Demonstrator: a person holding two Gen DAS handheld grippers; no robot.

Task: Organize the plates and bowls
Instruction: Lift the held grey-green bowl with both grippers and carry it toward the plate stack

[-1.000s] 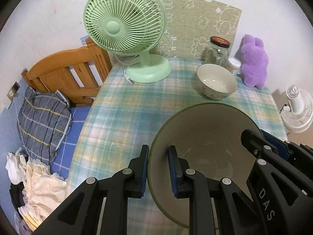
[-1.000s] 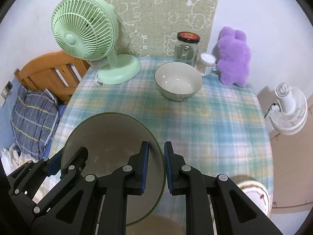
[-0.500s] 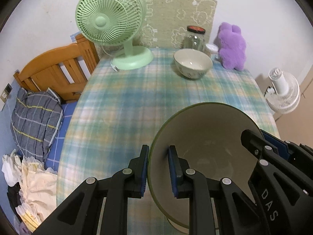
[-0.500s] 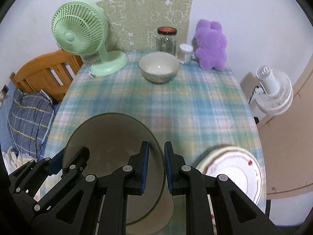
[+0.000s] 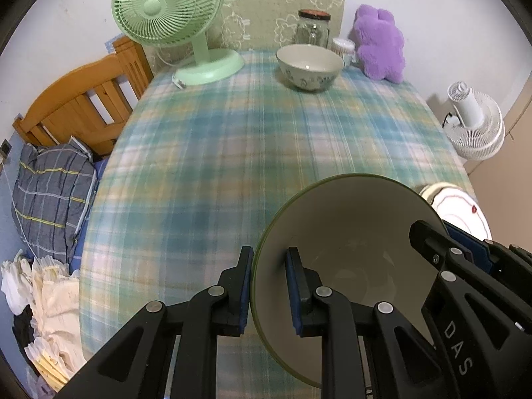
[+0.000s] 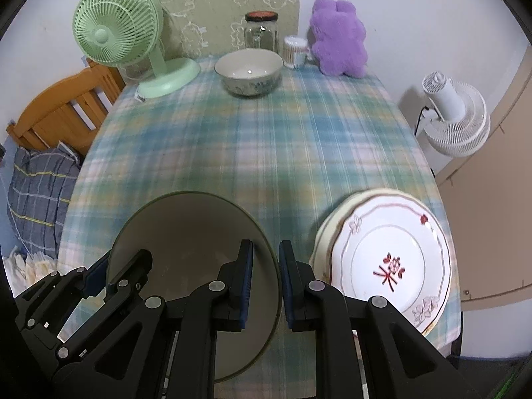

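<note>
Both grippers hold one large green-rimmed bowl [image 5: 352, 232] above the near part of the table. My left gripper [image 5: 267, 286] is shut on its left rim. My right gripper [image 6: 266, 279] is shut on its right rim; the bowl also shows in the right wrist view [image 6: 186, 232]. A second patterned bowl [image 5: 309, 66] stands at the far side of the table, also in the right wrist view [image 6: 247, 71]. A stack of white plates with a red motif [image 6: 385, 259] lies at the near right, partly seen in the left wrist view [image 5: 455, 202].
A green desk fan [image 5: 173, 16], a glass jar [image 5: 312, 28], a small cotton-swab tub [image 6: 294, 50] and a purple plush toy [image 5: 379, 43] line the far edge of the plaid-clothed table [image 5: 232, 139]. A wooden bed frame [image 5: 83, 103] is left, a white floor fan [image 6: 452, 113] right.
Both grippers have drawn back toward the near edge with the bowl held; the far bowl and fan look smaller, and the plate stack has come into view at the right.
</note>
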